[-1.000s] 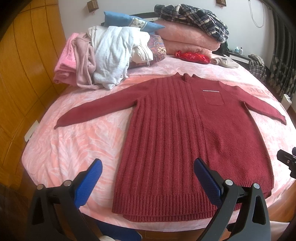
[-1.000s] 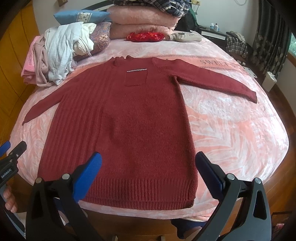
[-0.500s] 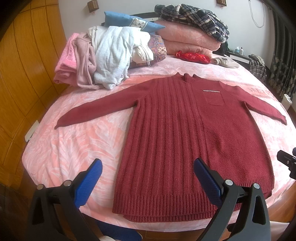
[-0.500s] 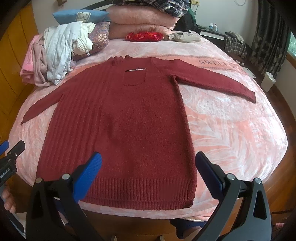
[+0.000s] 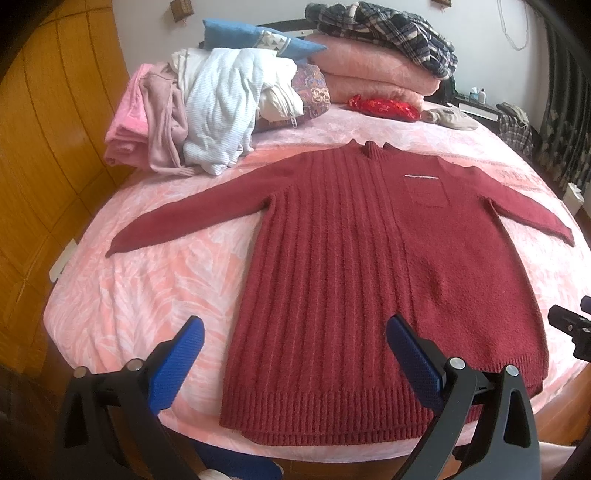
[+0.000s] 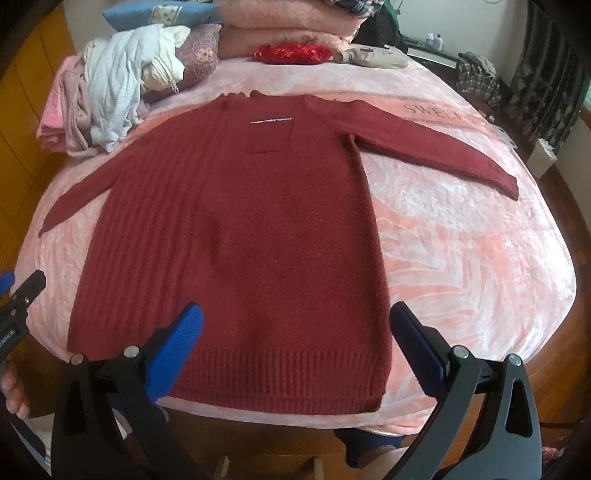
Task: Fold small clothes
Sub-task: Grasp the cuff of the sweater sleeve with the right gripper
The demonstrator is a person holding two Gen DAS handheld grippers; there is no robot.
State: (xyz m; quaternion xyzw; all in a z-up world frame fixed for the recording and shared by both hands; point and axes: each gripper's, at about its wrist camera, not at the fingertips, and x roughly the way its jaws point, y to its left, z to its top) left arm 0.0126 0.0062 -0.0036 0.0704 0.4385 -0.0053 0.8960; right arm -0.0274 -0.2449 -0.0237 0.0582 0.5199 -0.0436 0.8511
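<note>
The red sweater [image 5: 369,280] [image 6: 236,236] lies flat and face up on the pink bedspread [image 5: 155,295] [image 6: 461,251], collar away from the cameras, hem at the near edge of the bed, both sleeves spread out to the sides. A small chest pocket [image 5: 424,190] [image 6: 267,136] with a pale trim line sits just below the collar. Compared with a second ago the sweater lies the same way. In the right view it now sits a little lower, with its hem closer to the fingers.

Beyond the sweater's left sleeve is a heap of loose clothes [image 5: 207,118] [image 6: 110,92]; beyond the collar, a stack of folded pink blankets [image 5: 369,77] [image 6: 280,29] with a plaid garment [image 5: 388,29] on top, and a small red cushion [image 5: 384,107] [image 6: 291,53] just in front of it.

The left gripper [image 5: 291,339] hovers over the sweater's hem on the ribbed side, its blue fingers [image 5: 177,354] spread wide apart, holding nothing. The right gripper [image 6: 295,325] hovers over the hem on the plain side, fingers [image 6: 173,343] likewise wide apart and empty. Whether either touches the fabric cannot be told.
</note>
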